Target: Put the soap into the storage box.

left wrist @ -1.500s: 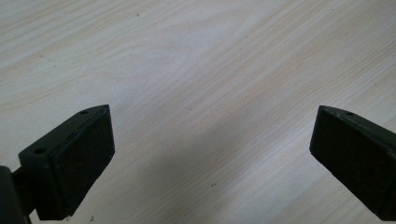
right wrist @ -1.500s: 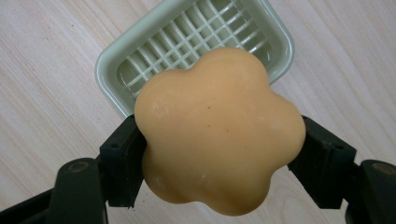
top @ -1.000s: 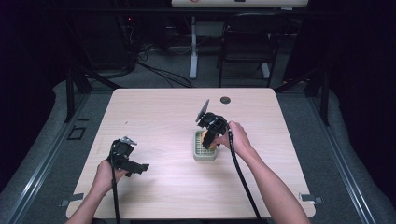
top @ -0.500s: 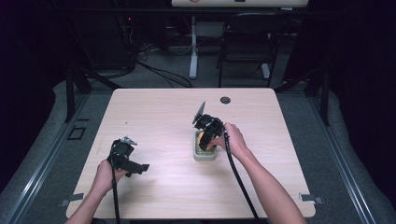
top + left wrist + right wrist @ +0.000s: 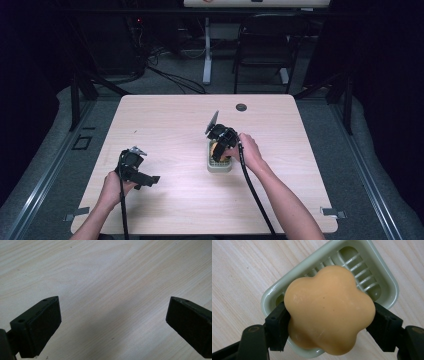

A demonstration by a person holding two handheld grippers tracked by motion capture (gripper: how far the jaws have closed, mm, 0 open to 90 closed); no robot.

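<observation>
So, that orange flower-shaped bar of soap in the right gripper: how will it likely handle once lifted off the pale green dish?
The orange flower-shaped bar of soap probably stays rigid: its lobes keep their shape between the right gripper pads. Its smooth, rounded sides look slippery, so it could twist or squirt out. The pale green ribbed plastic soap dish looks light and may shift if bumped.

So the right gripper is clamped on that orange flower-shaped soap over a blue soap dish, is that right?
Not quite: the soap dish is pale green, not blue, as the right gripper view shows. The rest holds: the right gripper is clamped on the orange flower-shaped soap, with the dish right beneath it.
</observation>
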